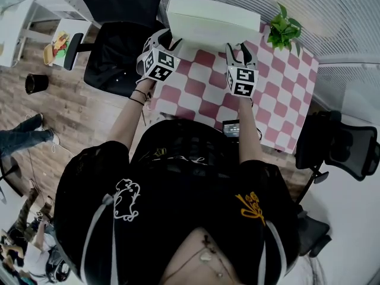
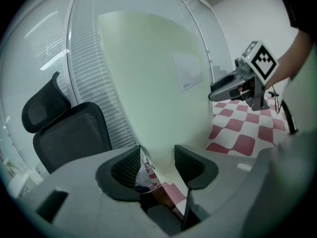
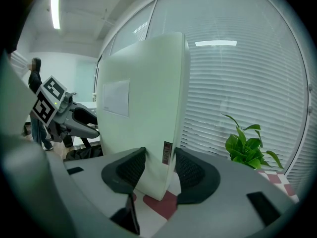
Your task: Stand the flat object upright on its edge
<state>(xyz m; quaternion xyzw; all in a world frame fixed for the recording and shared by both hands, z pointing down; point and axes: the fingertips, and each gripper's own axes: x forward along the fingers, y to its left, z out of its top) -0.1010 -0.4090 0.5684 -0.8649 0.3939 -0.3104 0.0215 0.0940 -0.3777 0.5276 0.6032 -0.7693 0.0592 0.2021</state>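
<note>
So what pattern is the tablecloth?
The tablecloth has red and white checks, clearest in the head view.

Black shirt (image 1: pixel 178 177), white and yellow prints (image 1: pixel 126 199), dark wristbands (image 1: pixel 140 96)

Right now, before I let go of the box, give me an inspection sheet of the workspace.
Surface: red-and-white checked table.
Job's things: flat white box, upright on its long edge at the table's far side.
Clutter: potted plant at the far right corner; small dark device at the near edge.
Grippers: left hand-held gripper shut on the box's left end; right hand-held gripper shut on its right end.
Cables: nothing seen.
Surroundings: black office chair left of the table; second chair to the right; window blinds behind; person's legs at far left.
</note>
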